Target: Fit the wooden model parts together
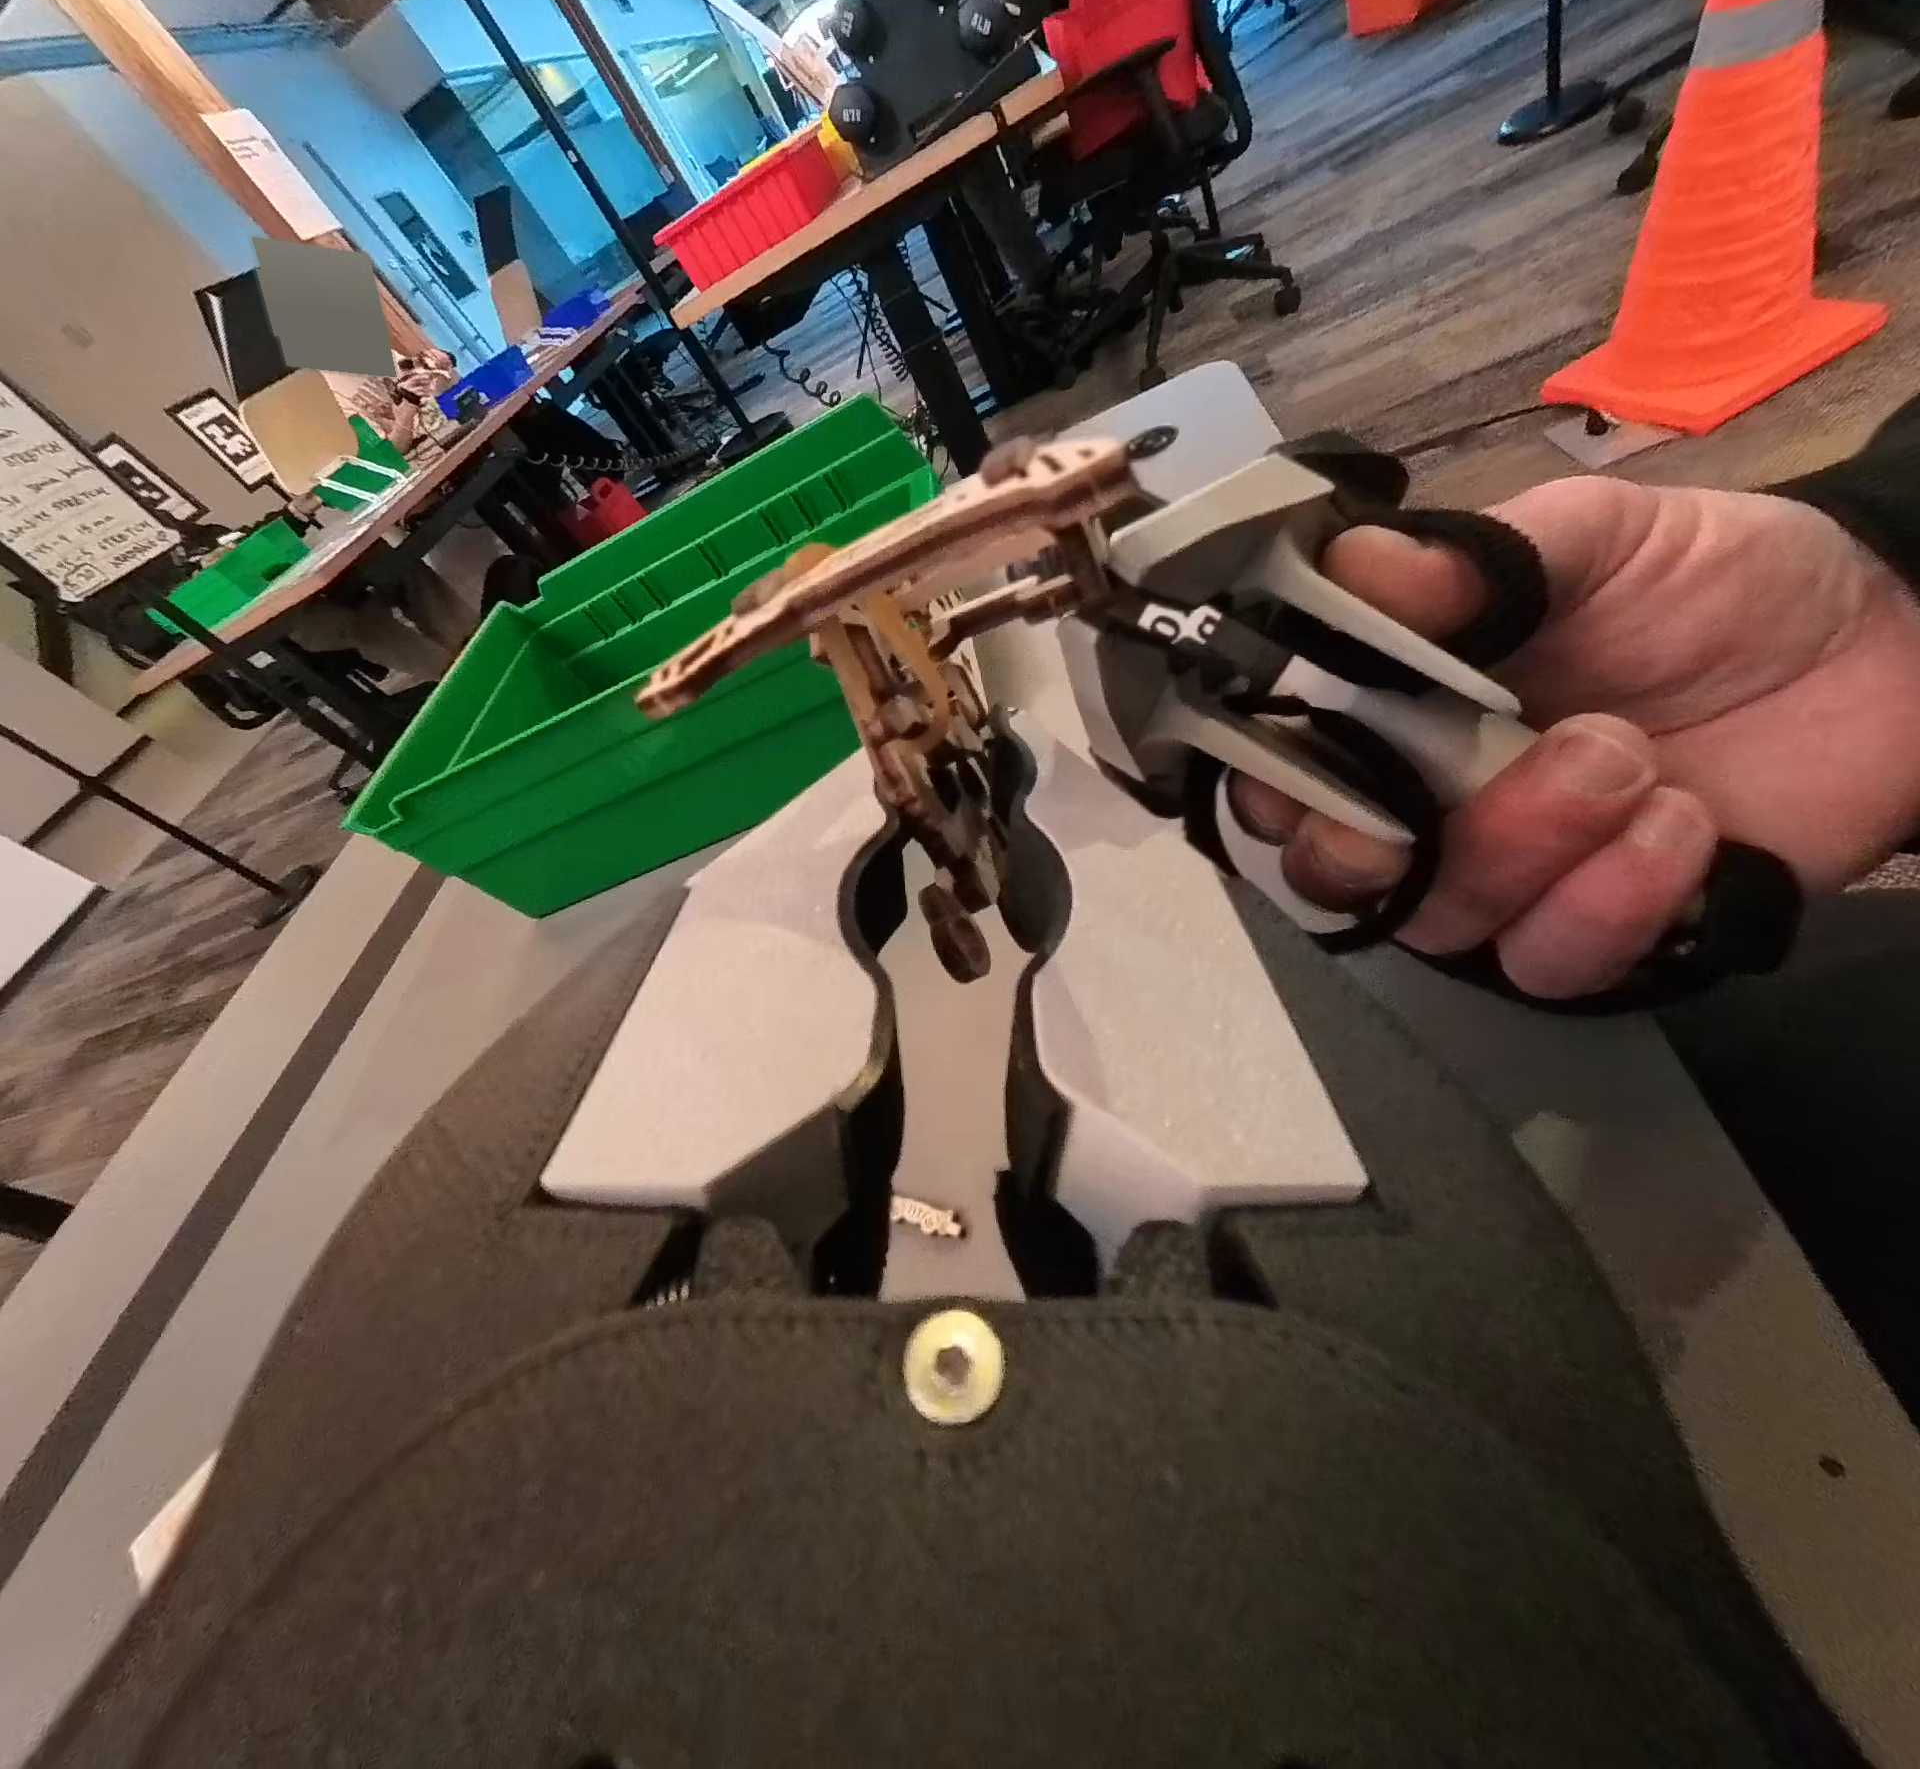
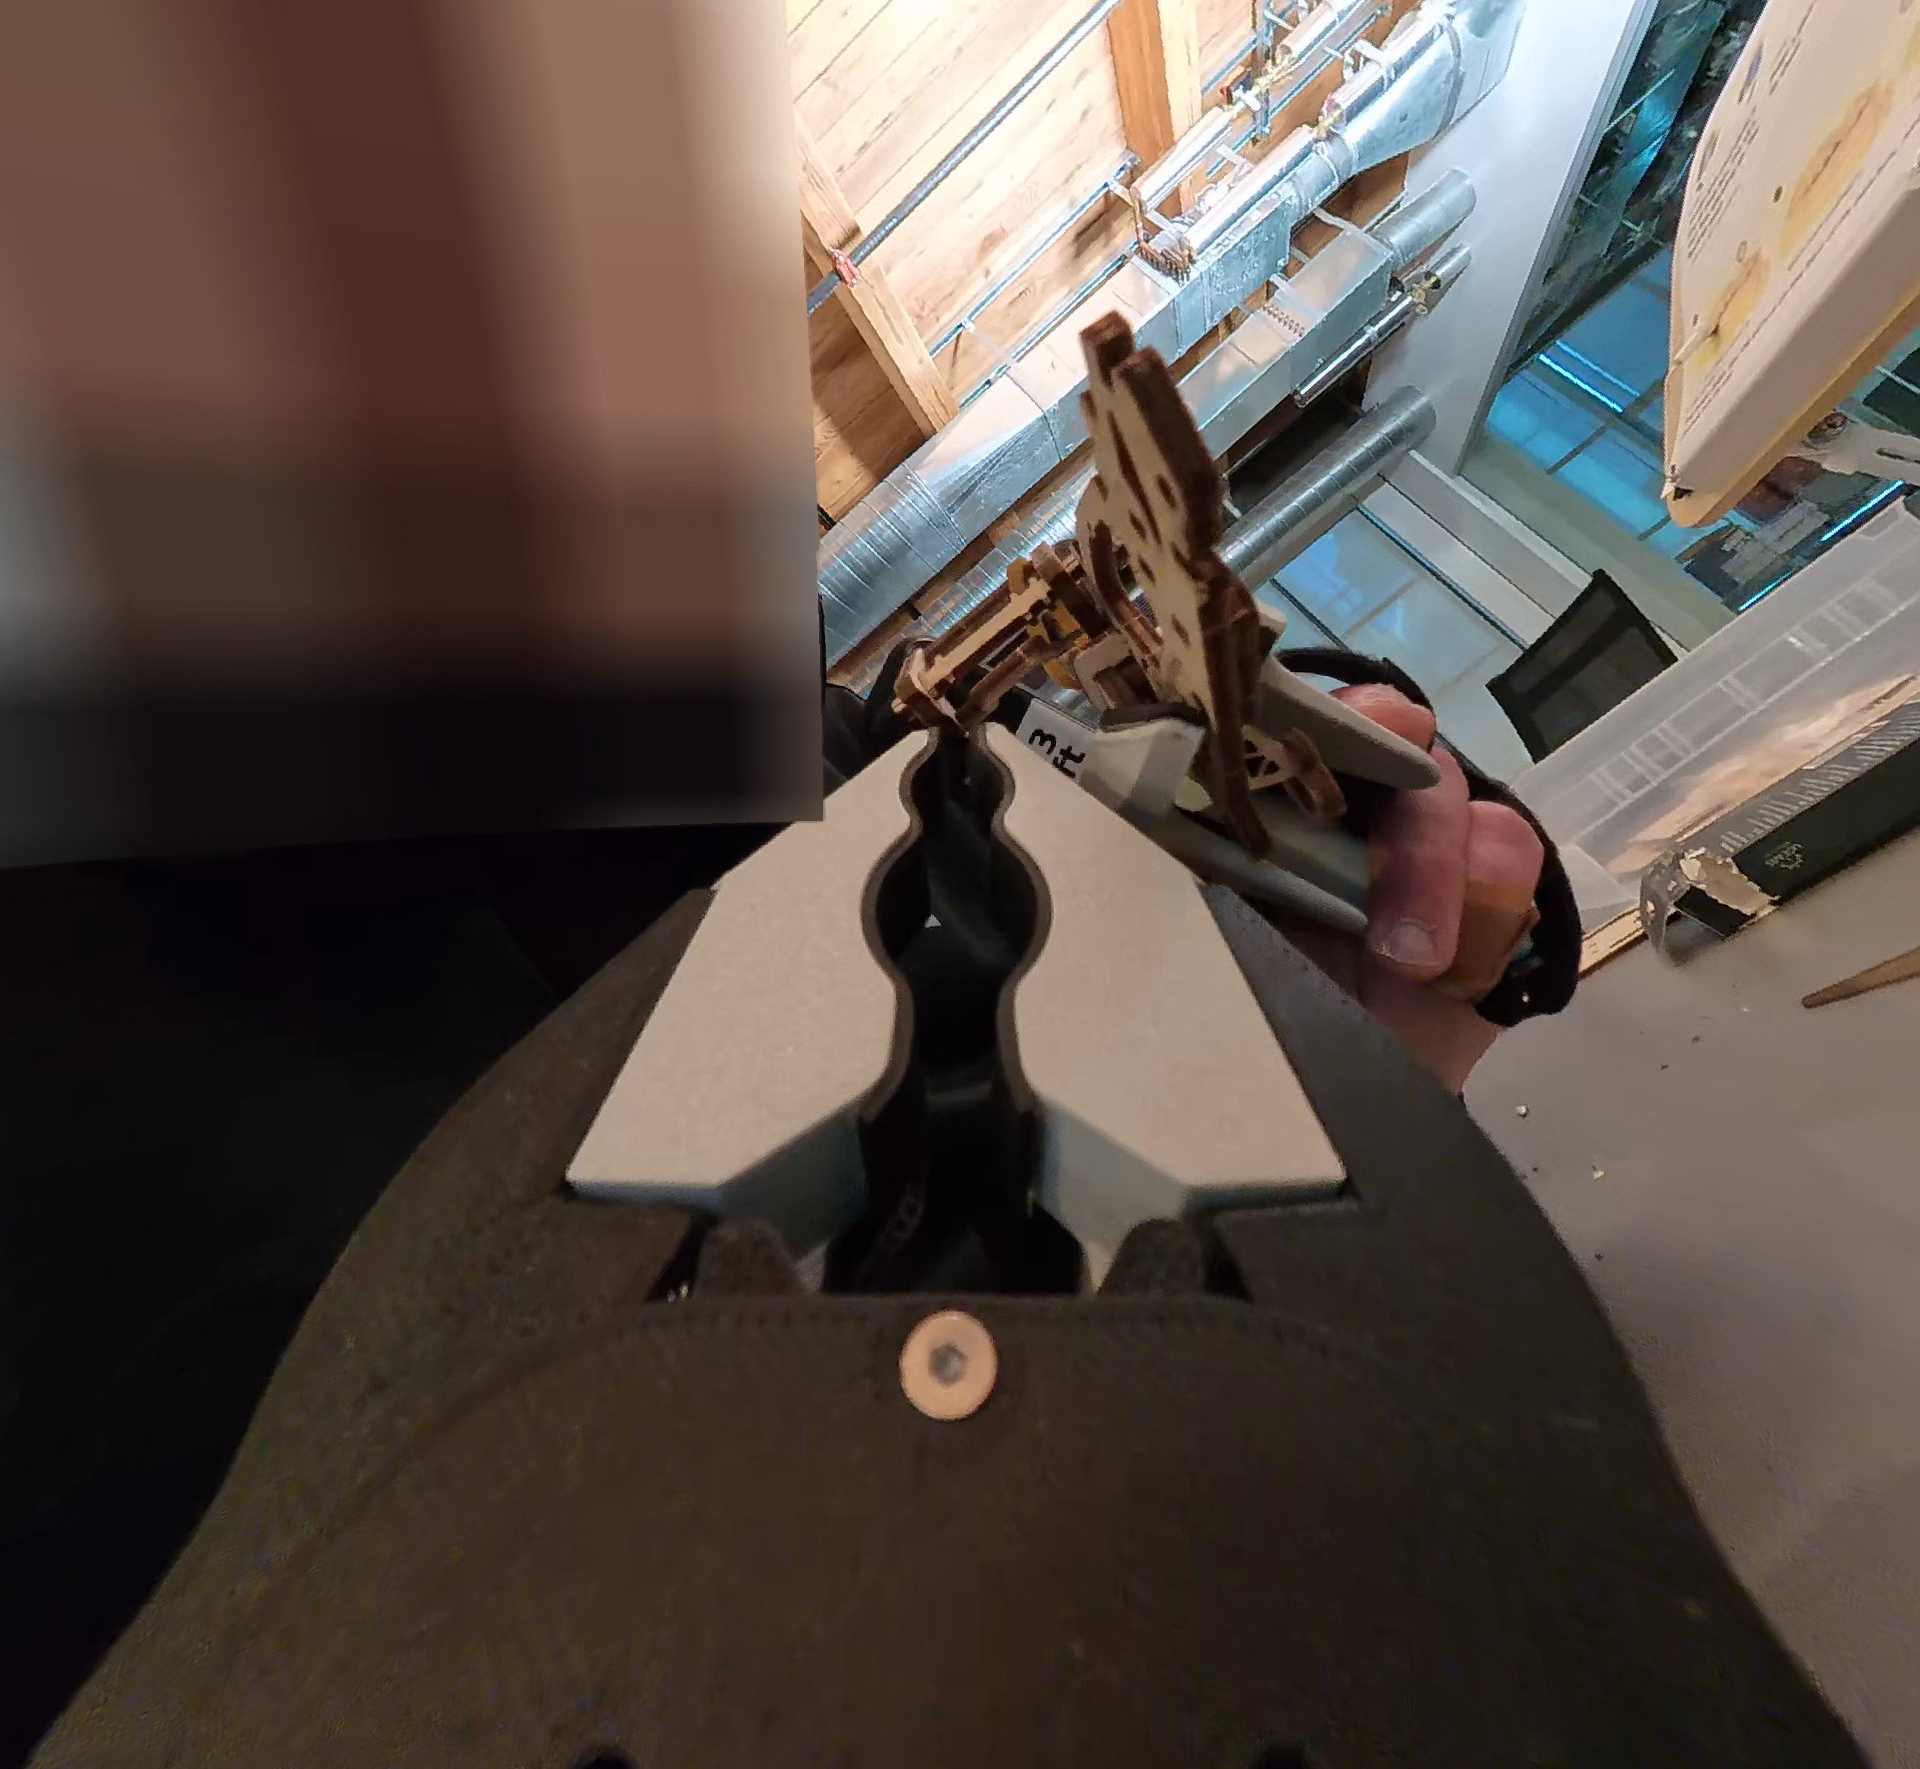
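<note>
Gripping the pale laser-cut wooden model from two sides: left gripper jaws are clenching its hanging stem, right gripper jaws are pinching another end. Seating step probably; next move is likely needing a straight, gentle push.

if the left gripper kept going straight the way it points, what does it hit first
The left gripper is already shut on the wooden model, so that meets it first. Beyond lies the green bin, though depth is hard to judge. The right gripper holds the model's other end.
</note>
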